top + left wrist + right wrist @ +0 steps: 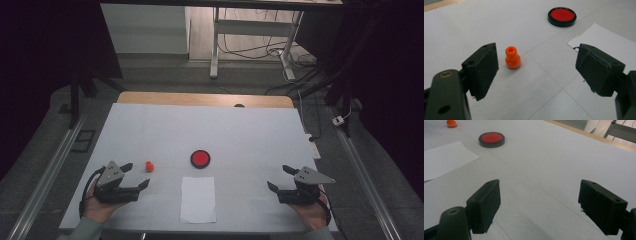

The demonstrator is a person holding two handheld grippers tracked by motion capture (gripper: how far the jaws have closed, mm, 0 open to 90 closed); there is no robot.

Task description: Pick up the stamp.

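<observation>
A small orange stamp-like piece point(148, 166) stands upright on the white table point(150, 125), left of a round black dish with a red inside point(200, 159). A white sheet of paper point(198, 199) lies in front of the dish. My left gripper point(136, 175) rests at the front left, open, its jaws empty; the orange piece point(512, 58) stands just ahead of its left jaw, apart from it. My right gripper point(280, 177) rests at the front right, open and empty, far from the dish point(491, 139) and the paper point(445, 158).
The table's far edge shows a strip of bare wood point(205, 99). Beyond it are a metal desk frame point(250, 35) and loose cables point(310, 85) on the floor. Rails point(45, 180) run along both sides of the table.
</observation>
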